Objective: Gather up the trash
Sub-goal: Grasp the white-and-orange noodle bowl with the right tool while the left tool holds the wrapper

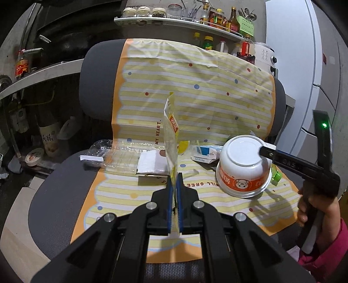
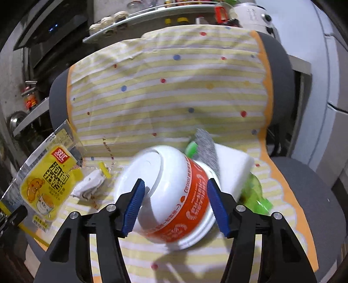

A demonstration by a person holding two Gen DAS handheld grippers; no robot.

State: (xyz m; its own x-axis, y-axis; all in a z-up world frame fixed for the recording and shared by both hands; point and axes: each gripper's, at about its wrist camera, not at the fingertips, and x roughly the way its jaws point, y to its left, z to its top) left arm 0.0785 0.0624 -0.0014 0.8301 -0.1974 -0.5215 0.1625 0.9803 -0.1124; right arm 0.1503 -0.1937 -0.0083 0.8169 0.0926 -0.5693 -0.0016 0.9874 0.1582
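My left gripper point(image 1: 174, 181) is shut on a yellow snack wrapper point(image 1: 170, 130), which stands up edge-on above the chair seat. In the right wrist view the same wrapper point(image 2: 45, 182) shows its printed face at the left. An upside-down white and orange instant-noodle bowl point(image 1: 243, 167) rests on the striped cloth point(image 1: 195, 87). My right gripper point(image 2: 176, 204) is open, with its blue pads point(image 2: 133, 205) on either side of the bowl point(image 2: 174, 191). From the left wrist view one right finger point(image 1: 268, 151) lies over the bowl's base. A hand point(image 1: 313, 209) in a pink sleeve holds that gripper.
A clear plastic tray point(image 1: 121, 156), a white packet point(image 1: 150, 163) and a blue and white carton point(image 1: 204, 154) lie at the back of the seat. Behind the bowl are a white block point(image 2: 235, 165), a grey cloth point(image 2: 206, 148) and green plastic point(image 2: 254, 191). Shelves with bottles point(image 1: 217, 17) stand behind the chair.
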